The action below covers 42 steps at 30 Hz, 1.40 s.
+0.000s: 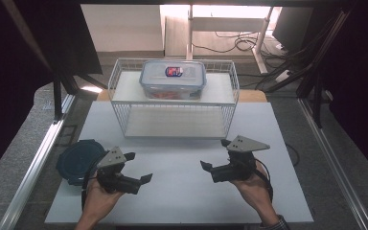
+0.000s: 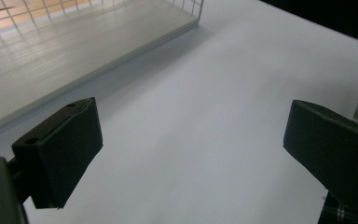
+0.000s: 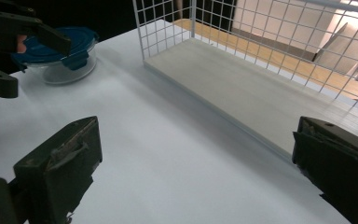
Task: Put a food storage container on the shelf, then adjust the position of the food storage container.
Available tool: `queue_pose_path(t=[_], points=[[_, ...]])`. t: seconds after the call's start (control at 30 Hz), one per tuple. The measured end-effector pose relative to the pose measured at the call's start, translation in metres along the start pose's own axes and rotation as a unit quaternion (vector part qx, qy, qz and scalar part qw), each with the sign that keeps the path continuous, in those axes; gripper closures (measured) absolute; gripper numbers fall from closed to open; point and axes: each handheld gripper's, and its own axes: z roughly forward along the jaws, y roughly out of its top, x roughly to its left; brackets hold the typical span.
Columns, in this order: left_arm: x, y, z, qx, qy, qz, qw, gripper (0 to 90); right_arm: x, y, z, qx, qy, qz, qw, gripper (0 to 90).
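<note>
White wire rack (image 1: pixel 230 81) at table's (image 1: pixel 182 191) far side; rectangular lidded container (image 1: pixel 173 79) with red contents on top shelf. Cables (image 1: pixel 242 43) on floor beyond.

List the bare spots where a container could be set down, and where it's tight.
Free: the white table between the left gripper and right gripper, up to the wire rack; also the rack's lower shelf. Tight: the top shelf, taken by the rectangular container, and the left table edge, where the round container sits beside the left gripper.
</note>
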Motion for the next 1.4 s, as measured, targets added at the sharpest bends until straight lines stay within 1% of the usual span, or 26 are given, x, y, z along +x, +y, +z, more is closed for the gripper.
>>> queue_pose_path(t=[0.07,0.1,0.13,0.23,0.3,0.33,0.4,0.43,0.53,0.63,0.67,0.7,0.73,0.77,0.83,0.9,0.97,1.0,1.07,1.13,1.17,1.23,1.27,1.3,1.37,1.4], points=[[-0.001,-0.007,0.0,0.001,0.004,-0.002,1.0,4.0,0.003,-0.006,0.0,-0.001,0.005,-0.001,1.0,1.2],[-0.001,-0.007,0.0,0.001,0.004,-0.002,1.0,4.0,0.005,-0.009,0.0,-0.002,0.007,-0.001,1.0,1.2],[-0.001,-0.014,0.001,0.002,0.011,-0.005,0.9999,4.1,0.007,-0.012,0.0,-0.003,0.008,0.0,1.0,1.2],[-0.004,-0.023,0.004,0.005,0.012,-0.013,0.9998,4.3,0.013,-0.024,0.001,-0.009,0.008,0.0,0.9999,1.2],[-0.006,-0.027,0.007,0.009,0.01,-0.011,0.9998,4.3,0.015,-0.032,0.001,-0.014,0.007,0.007,0.9999,1.1],[-0.008,-0.03,0.009,0.014,0.014,-0.004,0.9998,4.3,0.015,-0.035,0.001,-0.016,0.007,0.011,0.9998,1.1],[-0.009,-0.033,0.011,0.017,0.018,0.001,0.9997,4.3,0.015,-0.043,0.002,-0.016,0.012,0.019,0.9996,1.1],[-0.011,-0.039,0.013,0.023,0.021,0.006,0.9995,4.3,0.016,-0.046,0.002,-0.015,0.013,0.021,0.9996,1.1],[-0.01,-0.045,0.016,0.025,0.013,-0.004,0.9996,4.2,0.017,-0.06,0.003,-0.007,0.018,0.027,0.9995,1.2],[-0.01,-0.048,0.018,0.027,0.006,-0.009,0.9996,4.3,0.02,-0.072,0.005,0.009,0.016,0.03,0.9994,1.2],[-0.01,-0.049,0.019,0.028,0.006,-0.009,0.9995,4.2,0.021,-0.077,0.007,0.021,0.017,0.032,0.9991,1.2],[-0.01,-0.049,0.019,0.028,0.006,-0.009,0.9995,4.2,0.021,-0.077,0.007,0.021,0.017,0.032,0.9991,1.2],[-0.009,-0.049,0.02,0.031,0.006,-0.009,0.9995,4.2,0.022,-0.082,0.009,0.032,0.019,0.031,0.9988,1.2],[-0.009,-0.049,0.02,0.032,0.005,-0.01,0.9994,4.3,0.022,-0.083,0.01,0.036,0.018,0.029,0.9988,1.2],[-0.007,-0.049,0.019,0.031,0.0,-0.02,0.9993,4.3,0.022,-0.083,0.01,0.037,0.012,0.024,0.9989,1.2],[-0.005,-0.048,0.018,0.027,-0.007,-0.03,0.9992,4.2,0.021,-0.083,0.01,0.036,0.012,0.027,0.9989,1.3],[-0.004,-0.047,0.017,0.029,-0.007,-0.034,0.999,3.2,0.02,-0.083,0.01,0.037,0.011,0.027,0.9989,1.3],[-0.001,-0.045,0.017,0.027,-0.003,-0.048,0.9985,3.2,0.019,-0.084,0.011,0.043,0.01,0.028,0.9986,1.5],[0.003,-0.044,0.016,0.028,0.004,-0.055,0.9981,5.5,0.019,-0.086,0.013,0.048,0.01,0.028,0.9984,1.7],[0.007,-0.04,0.011,0.025,0.02,-0.047,0.9984,10.7,0.019,-0.086,0.014,0.051,0.01,0.027,0.9983,1.9],[0.007,-0.04,0.011,0.025,0.02,-0.047,0.9984,15.5,0.019,-0.086,0.014,0.051,0.01,0.027,0.9983,1.9],[0.02,-0.033,0.001,0.013,0.027,-0.057,0.9979,28.7,0.021,-0.087,0.016,0.056,0.01,0.024,0.9981,2.0],[0.02,-0.033,0.001,0.013,0.027,-0.057,0.9979,35.5,0.021,-0.087,0.017,0.057,0.011,0.023,0.9981,2.1],[0.03,-0.028,-0.005,0.012,0.044,-0.062,0.997,43.9,0.021,-0.087,0.018,0.058,0.011,0.022,0.998,2.2],[0.041,-0.025,-0.01,0.018,0.075,-0.071,0.9945,59.2,0.022,-0.088,0.019,0.063,0.011,0.02,0.9978,2.5],[0.047,-0.024,-0.013,0.019,0.084,-0.078,0.9932,65.9,0.022,-0.088,0.02,0.066,0.01,0.018,0.9976,2.8]])
